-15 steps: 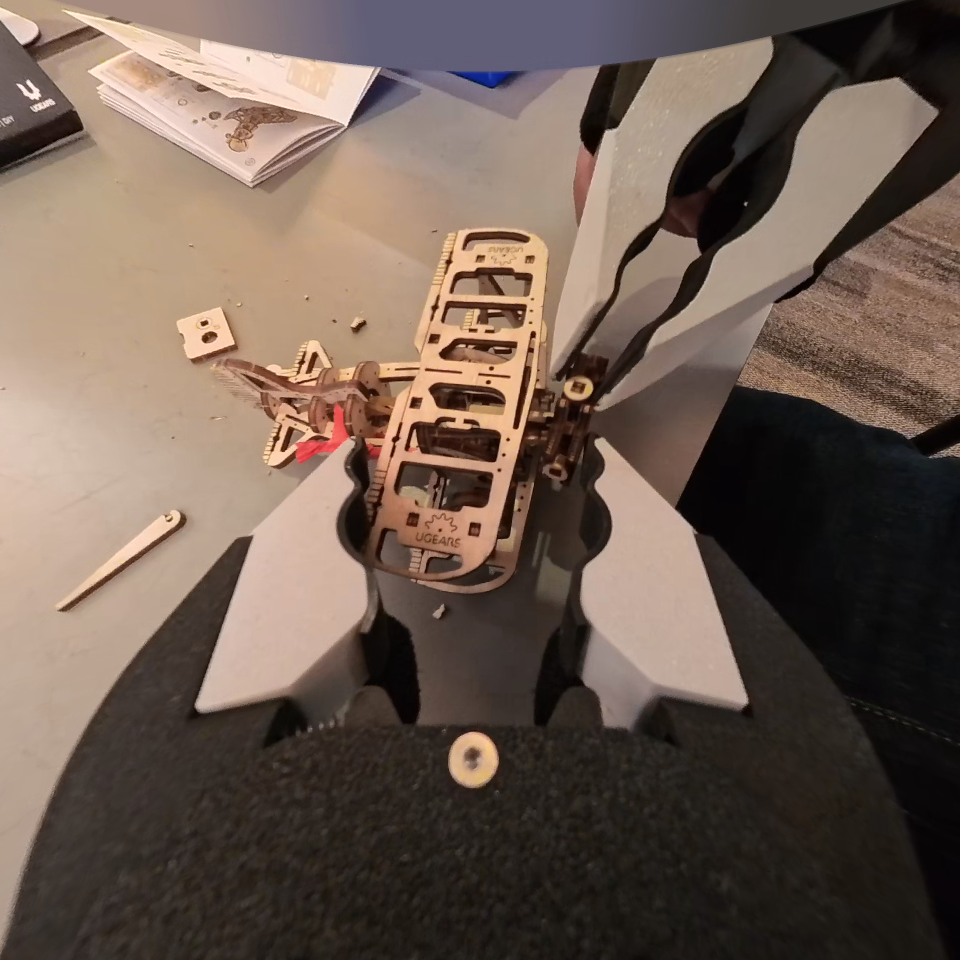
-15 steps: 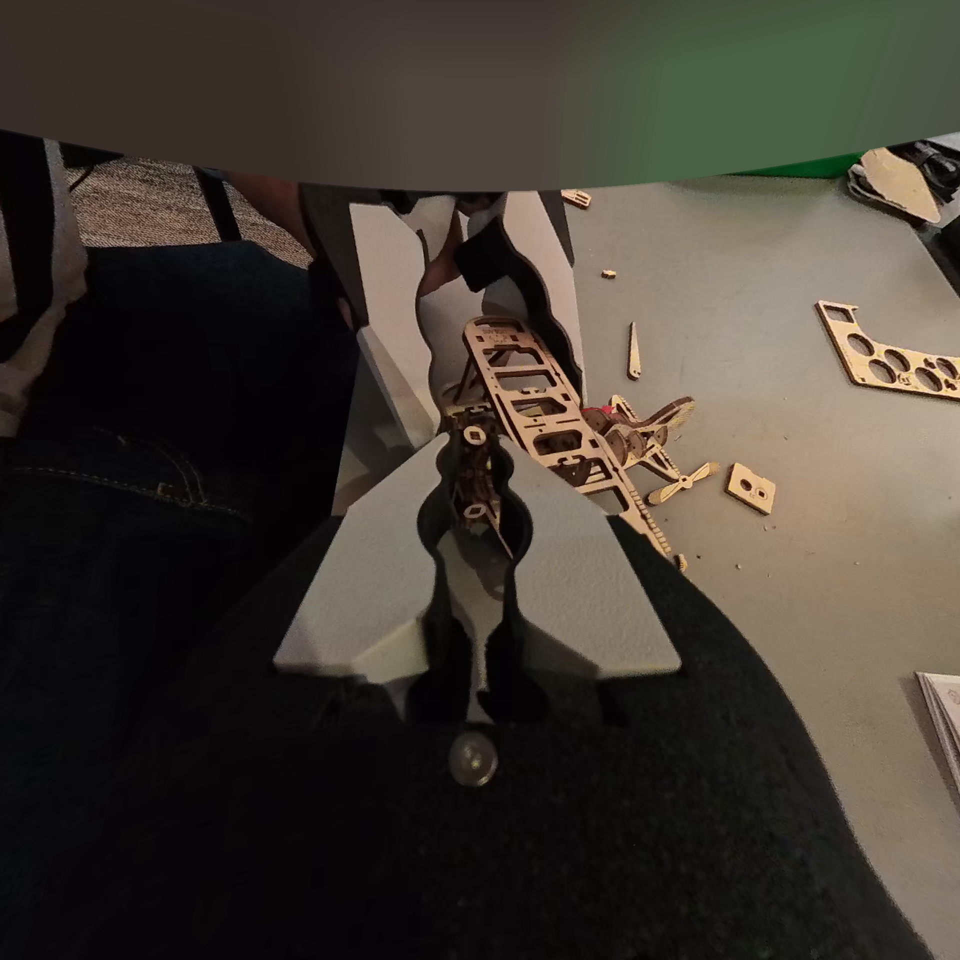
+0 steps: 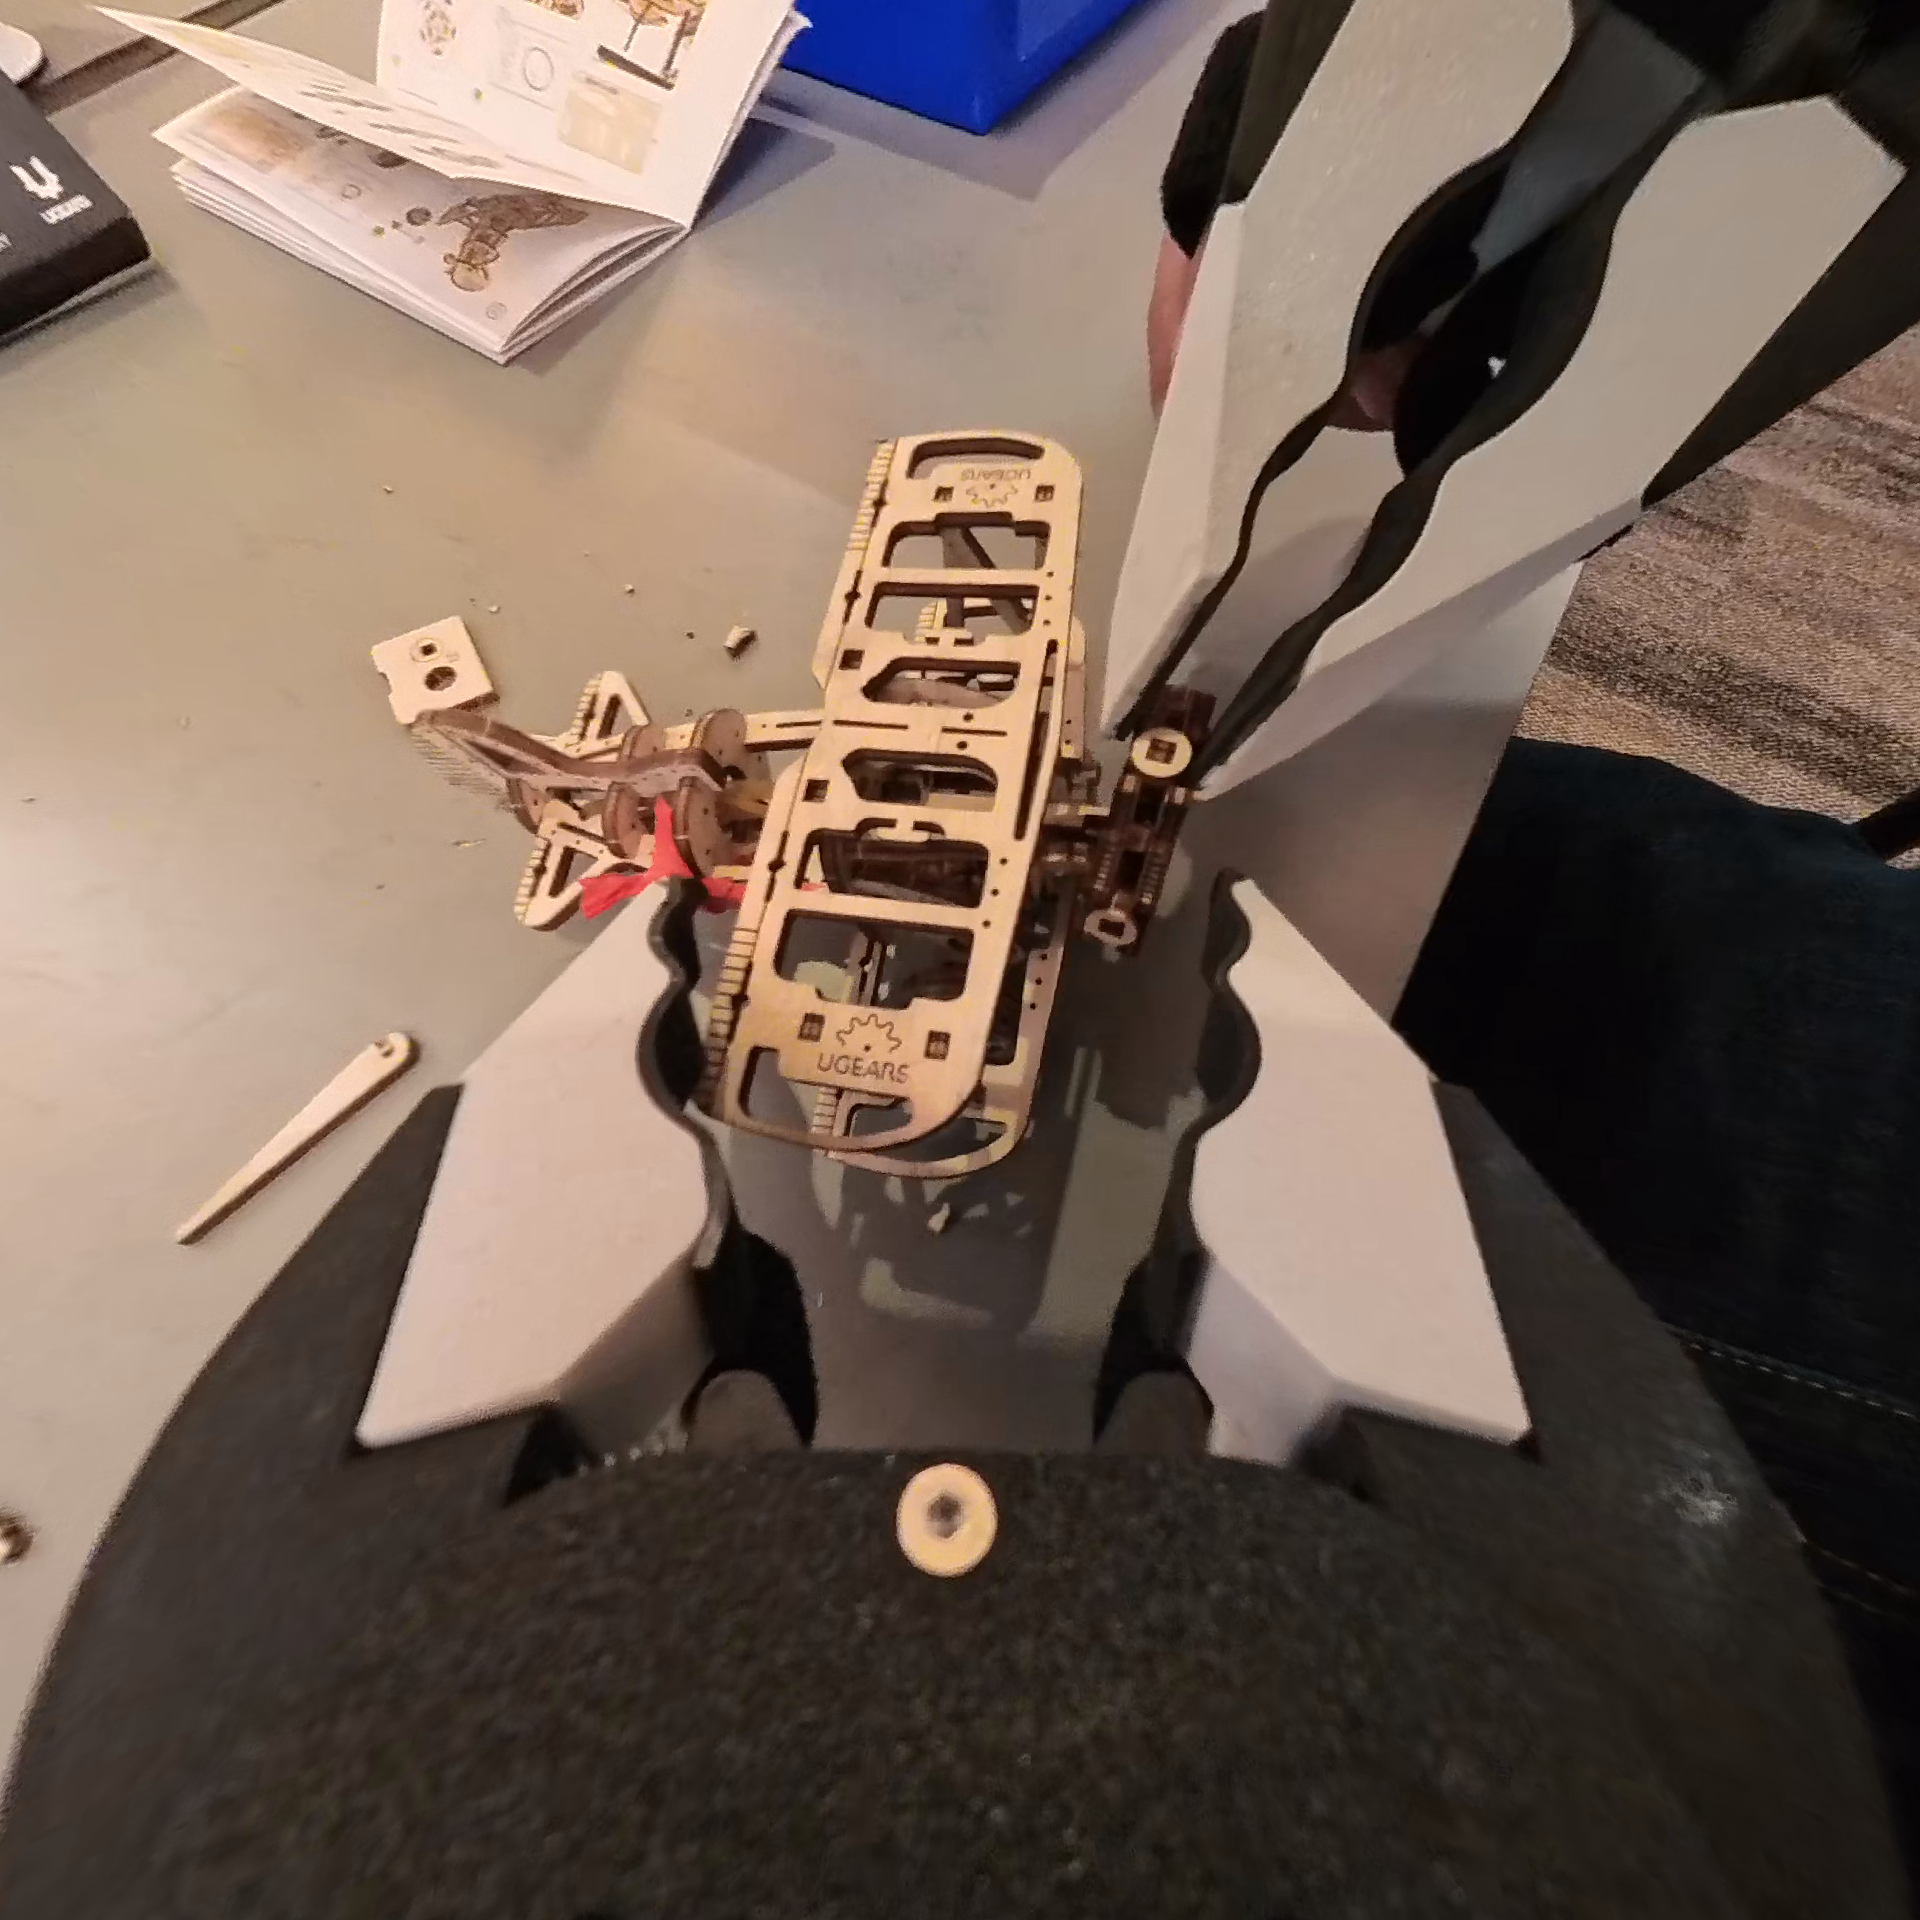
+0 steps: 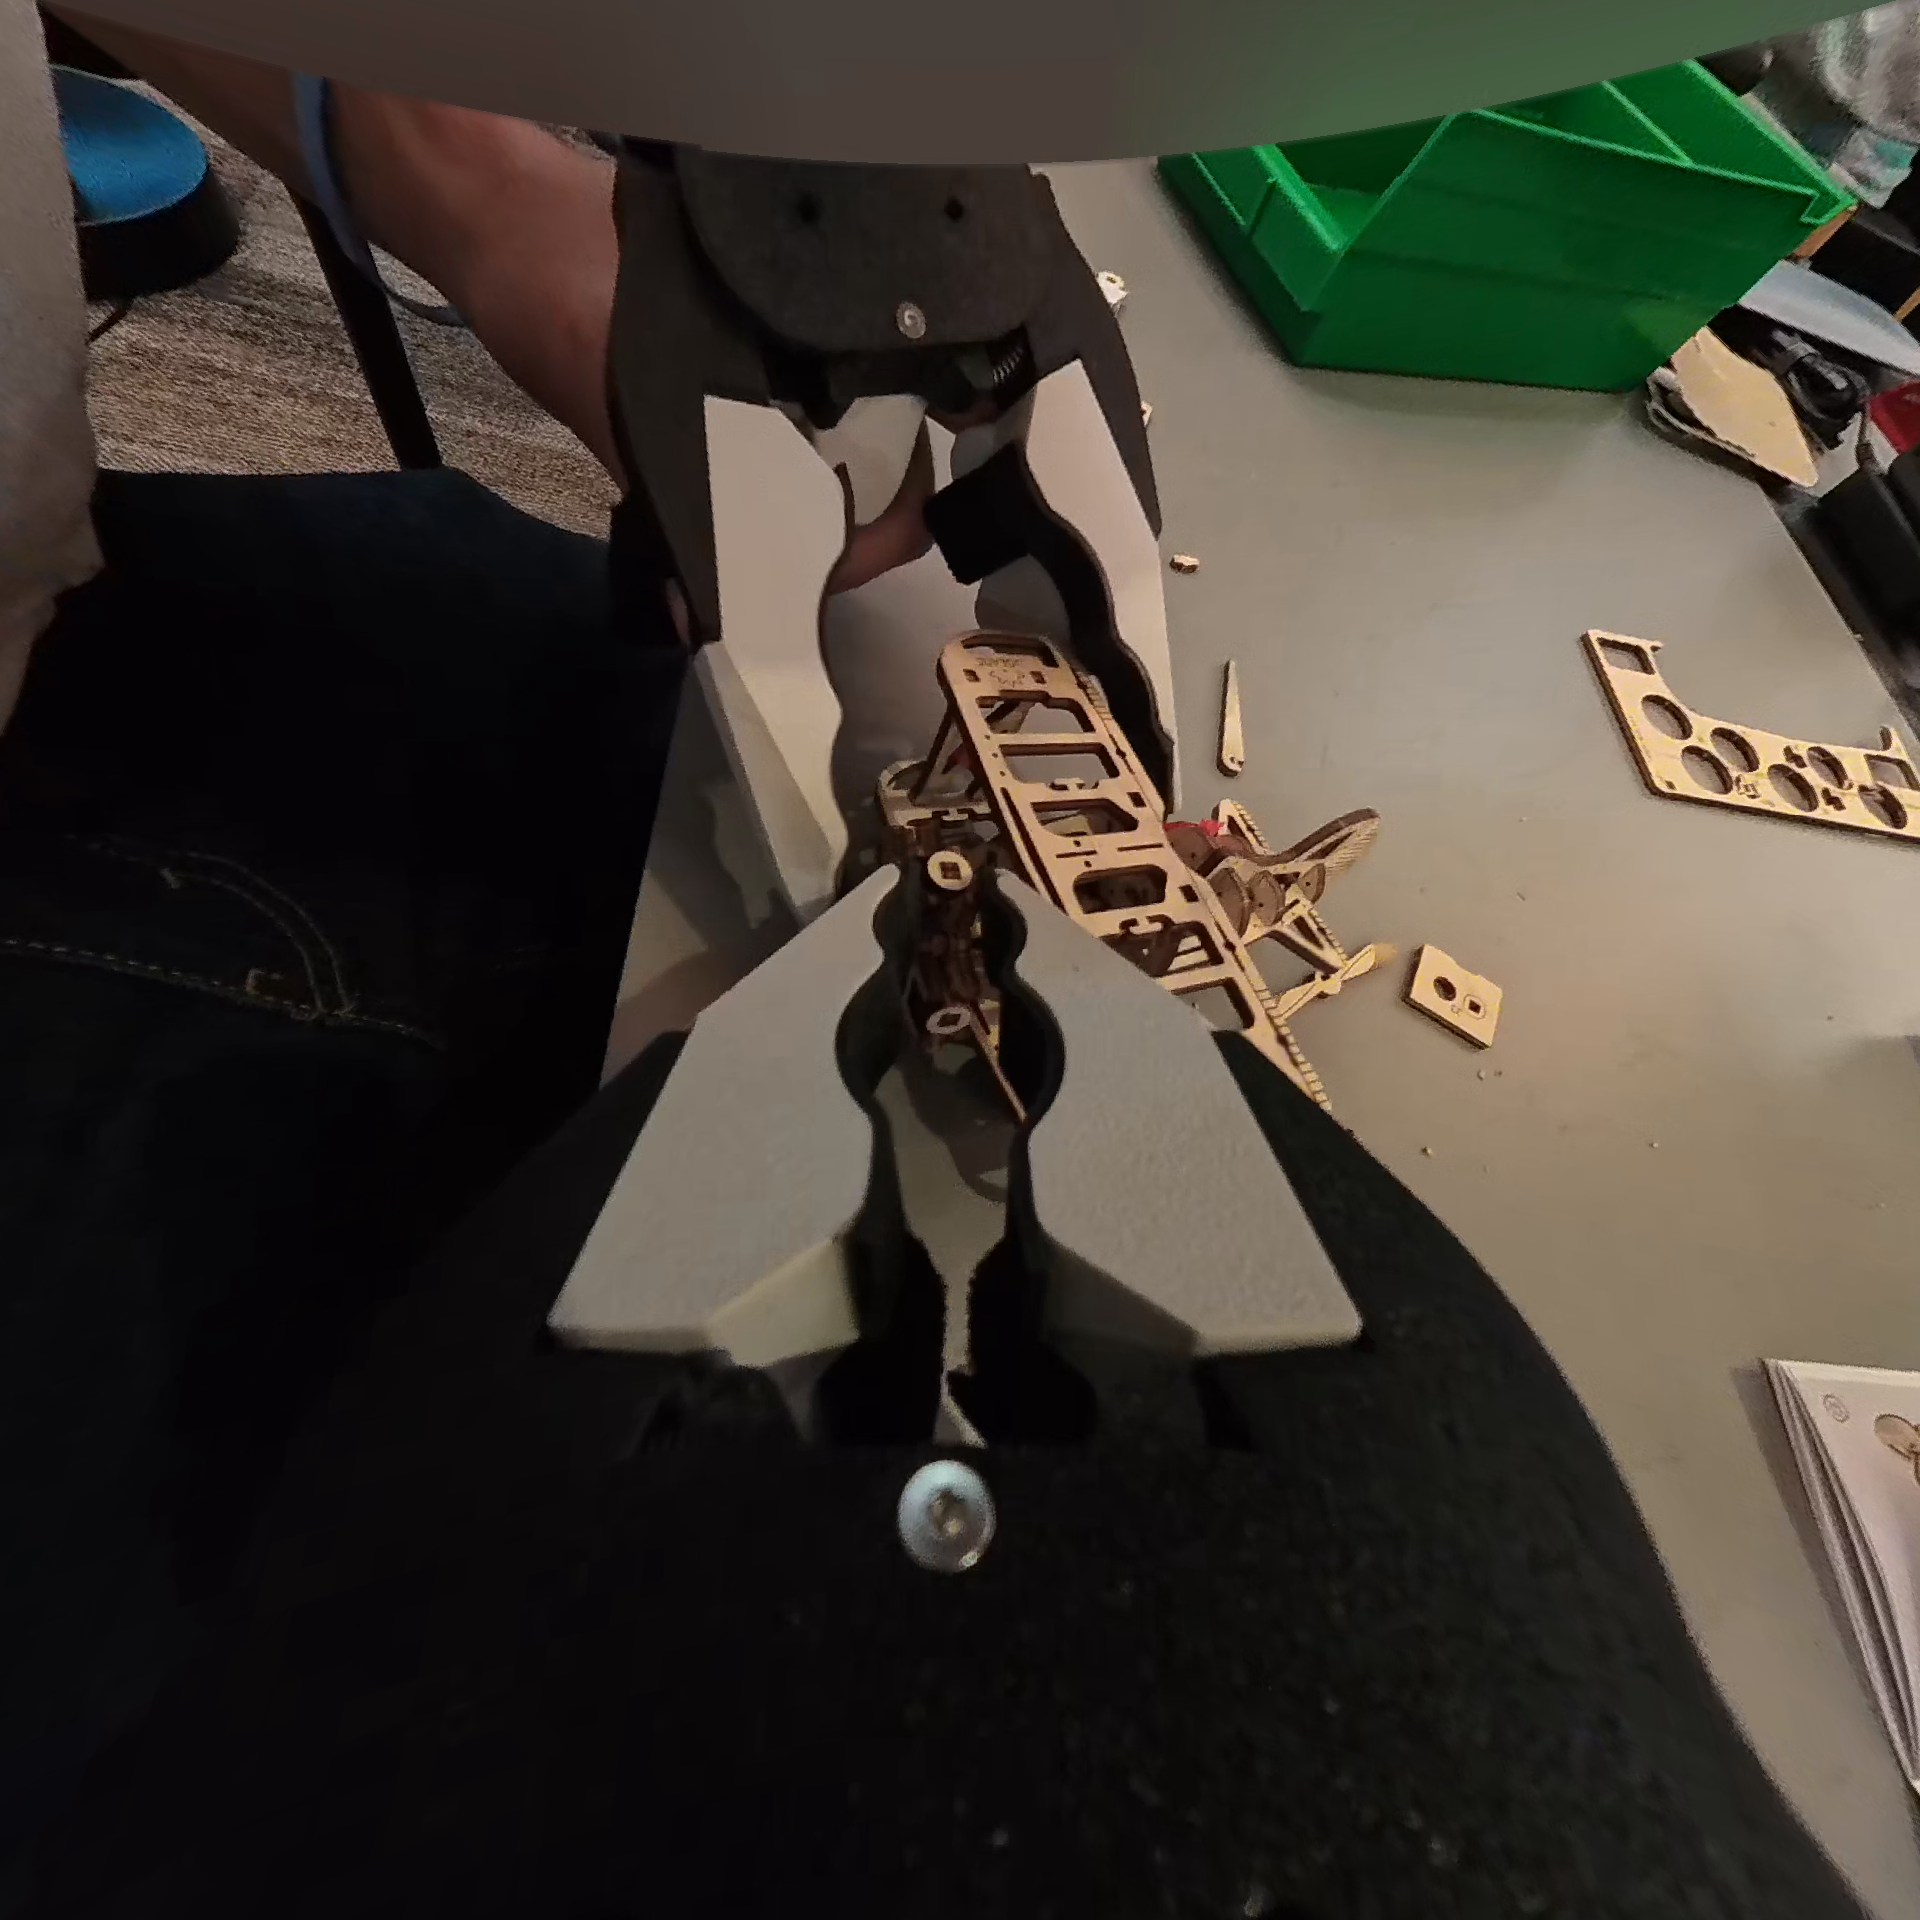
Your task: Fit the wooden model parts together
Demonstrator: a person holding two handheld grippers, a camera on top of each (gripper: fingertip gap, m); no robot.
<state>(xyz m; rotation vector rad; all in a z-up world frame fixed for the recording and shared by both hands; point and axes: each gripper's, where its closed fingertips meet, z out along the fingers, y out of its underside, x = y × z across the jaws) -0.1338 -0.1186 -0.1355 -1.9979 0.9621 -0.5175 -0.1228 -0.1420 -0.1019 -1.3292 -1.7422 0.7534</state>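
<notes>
Right gripper [image 4: 945, 883] pinches the dark nose piece [image 3: 1148, 821] of the wooden biplane model [image 3: 914, 831] at frame centre. Left gripper [image 3: 951, 966] stands open around the near wingtip. Its fuselage runs crosswise, tail [image 3: 561, 769] pointing left; wings run up-frame on the grey table [image 3: 260, 520].

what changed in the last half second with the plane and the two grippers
Almost nothing. The right gripper stays shut on the dark nose part of the wooden plane. The left gripper stays open around the wing, whether touching it I cannot tell. The model, the loose wooden stick and the small square piece lie as before.
</notes>
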